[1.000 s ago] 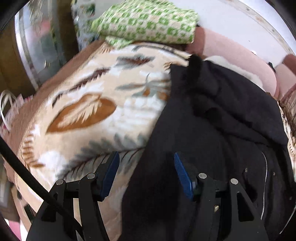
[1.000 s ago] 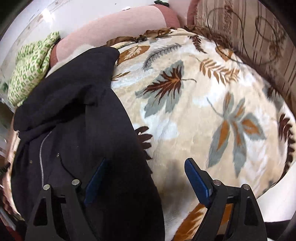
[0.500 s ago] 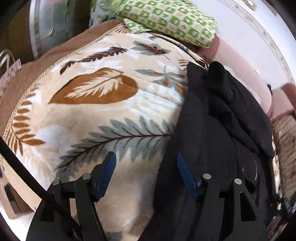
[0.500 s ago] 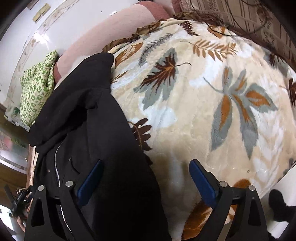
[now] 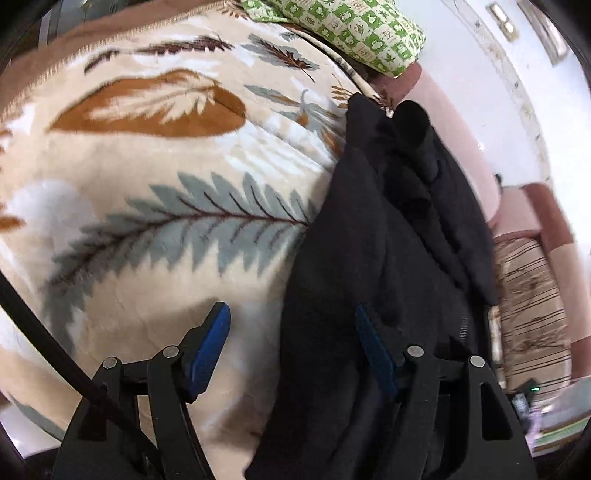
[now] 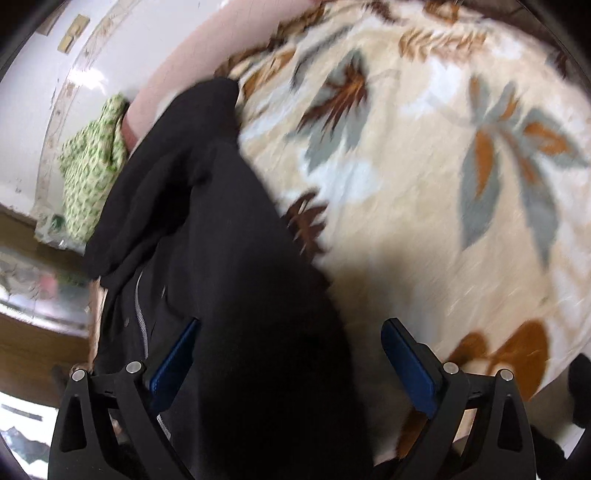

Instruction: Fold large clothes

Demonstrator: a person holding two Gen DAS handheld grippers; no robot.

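The step in hand looks like taking hold of the near edges of the black jacket (image 5: 388, 258) so it can be lifted and folded. To do it well, each tool should come down on a side edge, with one blue pad under the cloth and one on top, catching every layer and none of the blanket (image 5: 147, 221) beneath. The two grips should sit level with each other, or the fold will come out skewed.

The left tool (image 5: 291, 343) stands partly open and holds nothing; its right pad is over the jacket's left edge, its left pad over bare blanket. The right tool (image 6: 291, 354) gapes wide, also empty, with the jacket's right edge running between its pads. Neither tool is pressing on the cloth, as far as the views show.

The jacket lies on a leaf-patterned blanket spread over a bed, running lengthwise away from the tools. It is dark, thick and soft, with a zip (image 6: 139, 310) down the front and a bunched top end near a pink bolster (image 5: 454, 129). A green checked cloth (image 5: 354, 29) sits beyond it, apart.
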